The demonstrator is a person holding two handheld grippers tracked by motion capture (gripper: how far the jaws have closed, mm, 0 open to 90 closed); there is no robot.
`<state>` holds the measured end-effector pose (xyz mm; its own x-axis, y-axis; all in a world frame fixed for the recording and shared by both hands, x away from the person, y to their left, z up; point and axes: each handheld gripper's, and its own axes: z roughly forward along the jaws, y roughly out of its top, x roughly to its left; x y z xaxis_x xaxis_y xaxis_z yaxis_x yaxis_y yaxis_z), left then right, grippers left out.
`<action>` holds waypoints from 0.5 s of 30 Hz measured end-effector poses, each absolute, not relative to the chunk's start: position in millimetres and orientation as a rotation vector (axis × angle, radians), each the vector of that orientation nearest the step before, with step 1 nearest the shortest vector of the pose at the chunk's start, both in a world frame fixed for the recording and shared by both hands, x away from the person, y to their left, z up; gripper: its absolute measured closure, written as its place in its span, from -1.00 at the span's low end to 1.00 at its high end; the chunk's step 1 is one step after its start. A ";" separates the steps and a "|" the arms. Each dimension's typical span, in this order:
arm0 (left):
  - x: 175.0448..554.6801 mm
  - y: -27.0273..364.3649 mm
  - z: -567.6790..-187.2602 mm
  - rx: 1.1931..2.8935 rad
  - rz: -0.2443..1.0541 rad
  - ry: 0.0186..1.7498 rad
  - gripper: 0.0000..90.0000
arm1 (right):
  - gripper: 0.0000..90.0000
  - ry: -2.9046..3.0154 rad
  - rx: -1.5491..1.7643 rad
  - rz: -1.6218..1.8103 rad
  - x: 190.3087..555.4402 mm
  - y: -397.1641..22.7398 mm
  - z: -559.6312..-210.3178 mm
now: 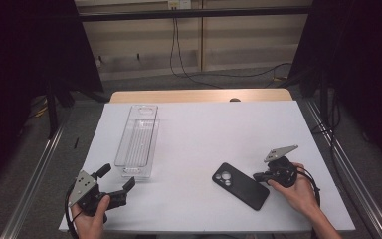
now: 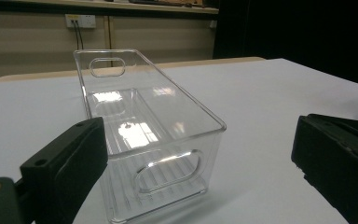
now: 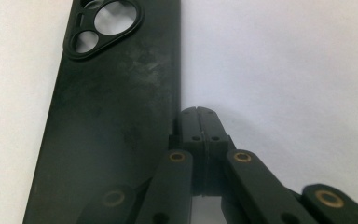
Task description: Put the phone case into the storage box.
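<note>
Here the right tongs [image 1: 256, 176], pressed together, nudge the long edge of the phone case [image 1: 240, 185] lying flat on the worktop [image 1: 204, 134], so next they likely must open to grasp it, while the left tongs [image 1: 115, 178] wait apart before the clear bin [image 1: 138, 139].

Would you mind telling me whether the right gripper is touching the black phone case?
Touching. In the right gripper view, the shut tips of the right gripper press against the long edge of the phone case, with no white table visible between them.

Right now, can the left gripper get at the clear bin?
Probably yes: the left gripper is open, its jaws point at the clear bin's near end, with bare white table between.
</note>
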<state>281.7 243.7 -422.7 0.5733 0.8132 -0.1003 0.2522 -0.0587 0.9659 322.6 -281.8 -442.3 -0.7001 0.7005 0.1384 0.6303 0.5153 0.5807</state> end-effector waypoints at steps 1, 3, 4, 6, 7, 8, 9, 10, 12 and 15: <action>281.6 243.5 -422.8 1.607 0.583 0.917 -0.92 | 1.00 2.633 1.160 0.943 322.2 -281.9 -442.5; 281.7 243.8 -423.0 1.608 0.582 0.919 -0.92 | 1.00 2.630 1.172 0.957 322.4 -283.4 -443.0; 281.7 243.7 -423.1 1.605 0.580 0.922 -0.92 | 1.00 2.629 1.176 0.972 322.9 -284.5 -443.6; 281.5 243.8 -422.9 1.603 0.582 0.923 -0.92 | 0.96 2.615 1.175 0.981 323.0 -286.4 -444.1; 281.4 244.0 -422.7 1.606 0.586 0.919 -0.92 | 0.80 2.594 1.181 0.985 322.7 -287.2 -443.9; 281.2 243.9 -422.6 1.605 0.585 0.919 -0.92 | 0.75 2.576 1.189 0.997 322.5 -288.4 -443.1; 281.0 243.8 -422.3 1.601 0.578 0.919 -0.92 | 0.75 2.568 1.187 1.020 321.9 -289.7 -441.8; 280.4 243.8 -421.9 1.601 0.578 0.918 -0.92 | 0.74 2.557 1.183 1.044 321.2 -290.7 -440.5; 279.6 243.8 -421.2 1.600 0.582 0.913 -0.92 | 0.62 2.527 1.180 1.079 319.4 -292.4 -437.2; 279.9 244.8 -421.5 1.603 0.583 0.916 -0.92 | 0.53 2.487 1.168 1.122 316.8 -294.2 -433.8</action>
<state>279.9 244.8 -421.5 0.5729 0.8131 -0.1034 0.2503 -0.0534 0.9667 316.8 -294.2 -433.8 -0.6775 0.7200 0.1505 0.5894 0.4090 0.6966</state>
